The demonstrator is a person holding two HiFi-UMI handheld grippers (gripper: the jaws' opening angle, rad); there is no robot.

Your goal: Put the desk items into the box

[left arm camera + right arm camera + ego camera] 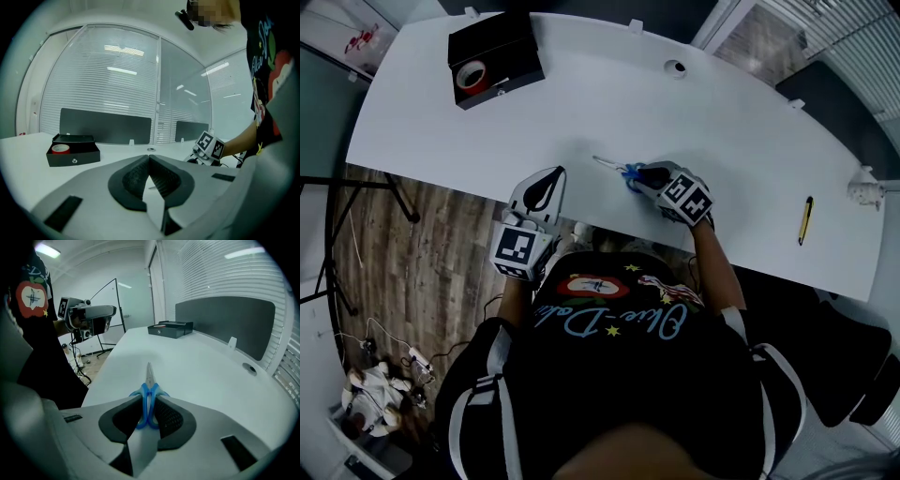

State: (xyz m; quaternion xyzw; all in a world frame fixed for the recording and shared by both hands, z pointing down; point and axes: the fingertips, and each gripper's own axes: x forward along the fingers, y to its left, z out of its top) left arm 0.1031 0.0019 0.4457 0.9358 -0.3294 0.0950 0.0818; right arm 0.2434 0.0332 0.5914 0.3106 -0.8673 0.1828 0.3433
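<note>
Blue-handled scissors (617,169) lie on the white desk (581,112) near its front edge, blades pointing left. My right gripper (639,176) is shut on their handles; in the right gripper view the blue loops (149,399) sit pinched between the dark pads. My left gripper (557,172) hovers at the desk's front edge to the left of the scissors, its jaws shut with nothing in them (150,158). The black open box (502,89) stands at the far left of the desk, with a red tape roll (471,75) inside it.
A yellow and black pen-like item (805,220) lies near the desk's right front. A white object (865,190) sits at the right edge. A round cable hole (675,67) is at the back. Wooden floor and cables lie below on the left.
</note>
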